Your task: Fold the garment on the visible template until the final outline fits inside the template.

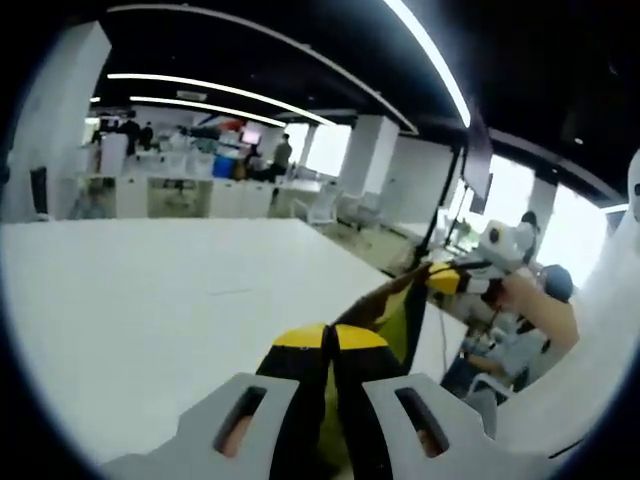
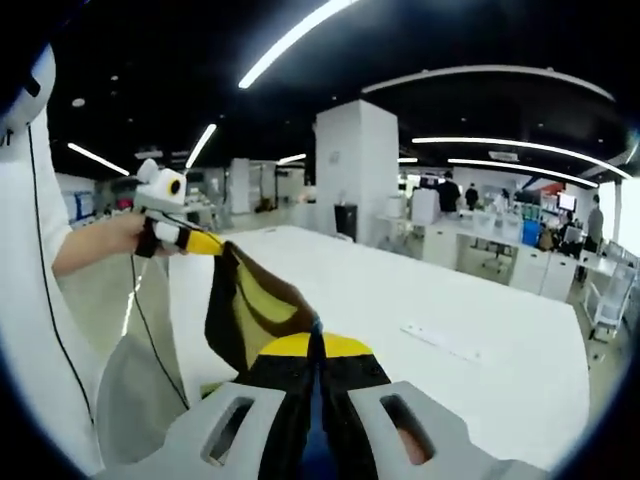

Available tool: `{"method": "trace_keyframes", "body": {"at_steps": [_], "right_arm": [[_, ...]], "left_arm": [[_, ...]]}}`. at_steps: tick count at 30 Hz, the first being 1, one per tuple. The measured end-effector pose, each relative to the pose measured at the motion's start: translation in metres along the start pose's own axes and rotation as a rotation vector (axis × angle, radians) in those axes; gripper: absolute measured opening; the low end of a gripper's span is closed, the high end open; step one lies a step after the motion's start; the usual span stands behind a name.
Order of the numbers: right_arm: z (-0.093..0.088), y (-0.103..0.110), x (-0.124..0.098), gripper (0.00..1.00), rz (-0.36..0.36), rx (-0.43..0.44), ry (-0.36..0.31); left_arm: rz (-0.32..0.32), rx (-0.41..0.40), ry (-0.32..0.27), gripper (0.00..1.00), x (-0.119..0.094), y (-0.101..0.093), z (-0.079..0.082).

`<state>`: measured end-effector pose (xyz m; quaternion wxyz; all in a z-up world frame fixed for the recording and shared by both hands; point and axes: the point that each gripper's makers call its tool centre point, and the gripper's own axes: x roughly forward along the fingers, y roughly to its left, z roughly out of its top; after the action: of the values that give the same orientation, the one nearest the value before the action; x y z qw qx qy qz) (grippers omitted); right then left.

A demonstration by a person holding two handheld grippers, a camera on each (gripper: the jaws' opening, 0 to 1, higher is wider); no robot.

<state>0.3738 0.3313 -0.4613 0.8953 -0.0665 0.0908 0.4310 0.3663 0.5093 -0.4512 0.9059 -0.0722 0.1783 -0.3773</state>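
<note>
The garment [image 2: 250,305] is held taut above the surface [image 1: 150,300], clenched by left hand-held gripper [image 1: 330,345] and right hand-held gripper [image 2: 315,350], probably for folding.

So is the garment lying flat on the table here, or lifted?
Lifted. The garment hangs slack between the left gripper and right gripper, both shut on it, above the white table.

A white table [image 1: 150,310] spreads wide, with a flat white strip [image 2: 440,340] lying on it. Behind stand white pillars [image 2: 358,170], desks [image 2: 470,245] and a blue bin [image 2: 530,232]. Several people [image 1: 283,153] stand far off among the desks. Long ceiling lights [image 1: 210,88] run overhead, and windows [image 1: 510,190] glow bright.
</note>
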Motion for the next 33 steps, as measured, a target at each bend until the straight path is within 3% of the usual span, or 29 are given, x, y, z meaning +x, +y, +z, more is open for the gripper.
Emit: {"method": "trace_keyframes", "body": {"at_steps": [16, 33], "right_arm": [[-0.026, -0.032, 0.042, 0.02, -0.009, 0.053, 0.066], [-0.061, -0.076, 0.087, 0.02, -0.024, 0.099, 0.151]], "left_arm": [[0.013, -0.040, 0.058, 0.00, 0.033, 0.044, -0.015], [0.020, -0.082, 0.151, 0.00, 0.083, 0.094, -0.037]]}}
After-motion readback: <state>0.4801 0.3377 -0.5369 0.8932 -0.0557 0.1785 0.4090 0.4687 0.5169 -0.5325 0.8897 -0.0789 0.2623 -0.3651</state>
